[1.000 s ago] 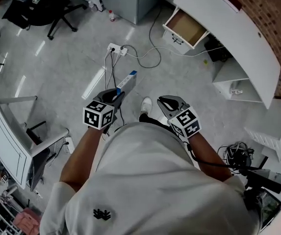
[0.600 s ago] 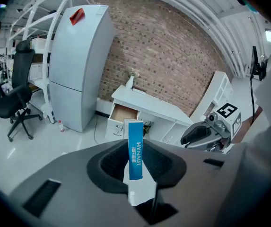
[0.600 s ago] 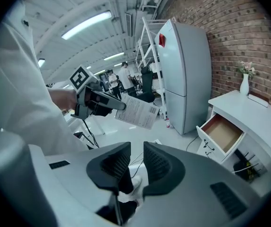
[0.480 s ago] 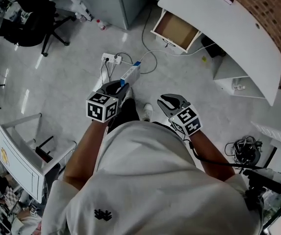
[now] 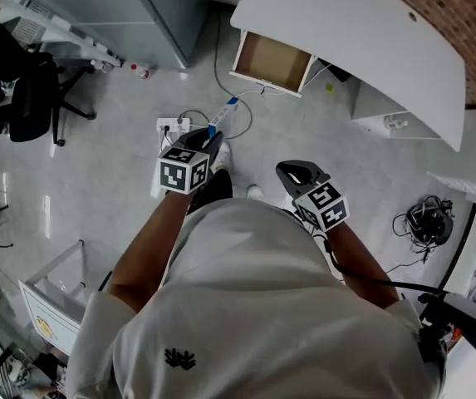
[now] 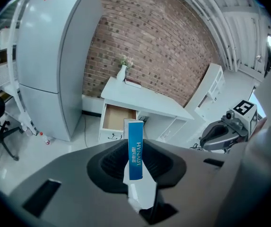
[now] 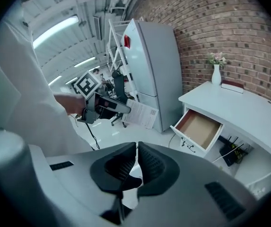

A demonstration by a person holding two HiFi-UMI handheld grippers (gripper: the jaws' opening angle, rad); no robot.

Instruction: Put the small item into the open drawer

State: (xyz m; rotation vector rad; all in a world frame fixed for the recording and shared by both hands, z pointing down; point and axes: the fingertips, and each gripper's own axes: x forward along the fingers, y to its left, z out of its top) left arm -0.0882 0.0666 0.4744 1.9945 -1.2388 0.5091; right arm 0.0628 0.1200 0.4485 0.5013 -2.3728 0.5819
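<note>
A long blue and white box [image 5: 223, 115] [image 6: 135, 148] sticks out forward from my left gripper [image 5: 207, 142] [image 6: 135, 151], whose jaws are shut on its lower end. The open drawer [image 5: 271, 61] [image 6: 118, 117] [image 7: 199, 127] shows a bare brown bottom under the white desk [image 5: 362, 36], ahead of the box and across some floor. My right gripper [image 5: 288, 171] [image 7: 136, 151] is held level at the right with its jaws shut and nothing between them. In the right gripper view the left gripper [image 7: 101, 107] shows with the box [image 7: 141, 112].
A grey fridge [image 5: 150, 11] stands left of the desk. A power strip [image 5: 169, 125] and cables lie on the floor near the left gripper. An office chair [image 5: 22, 98] is at the far left, a white shelf unit [image 5: 394, 116] right of the drawer, a cable bundle [image 5: 427, 220] beyond.
The person has walked toward the desk, so the drawer and fridge sit closer and lower in the head view. Both grippers keep their hold and pose.
</note>
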